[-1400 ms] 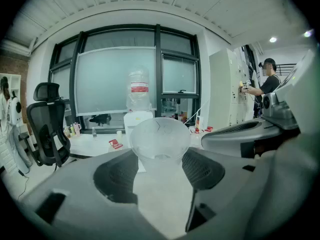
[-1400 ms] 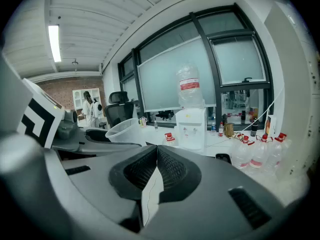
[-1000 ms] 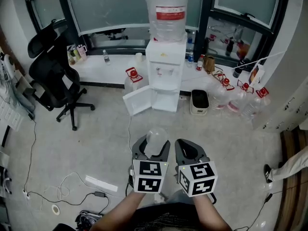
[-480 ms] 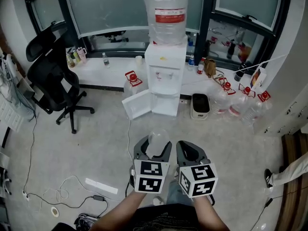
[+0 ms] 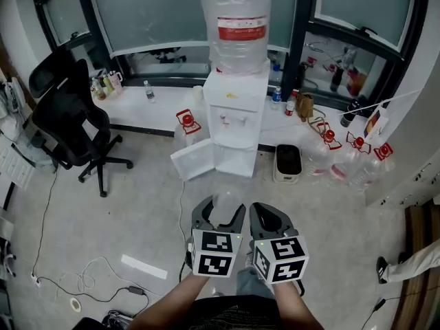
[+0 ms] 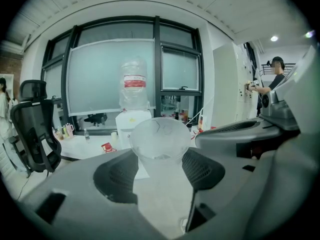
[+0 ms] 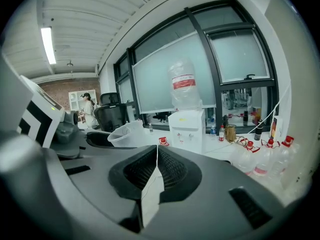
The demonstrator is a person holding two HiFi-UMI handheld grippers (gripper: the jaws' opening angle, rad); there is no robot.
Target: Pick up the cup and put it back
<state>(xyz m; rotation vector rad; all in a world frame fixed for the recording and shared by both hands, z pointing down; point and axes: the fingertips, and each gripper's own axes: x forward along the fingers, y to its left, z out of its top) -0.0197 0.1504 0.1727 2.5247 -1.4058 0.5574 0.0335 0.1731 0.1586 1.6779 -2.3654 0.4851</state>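
The carrying step seems in hand: the left gripper (image 5: 218, 212) clamps the clear cup (image 5: 224, 199) upright between its jaws, the right gripper (image 5: 269, 218) alongside is closed on nothing, and next comes setting it down, likely at the water dispenser (image 5: 237, 115) well ahead

left gripper (image 5: 218, 216): fingers on clear cup (image 5: 224, 201) | right gripper (image 5: 270, 216): just beside it | water dispenser (image 5: 237, 126): ahead
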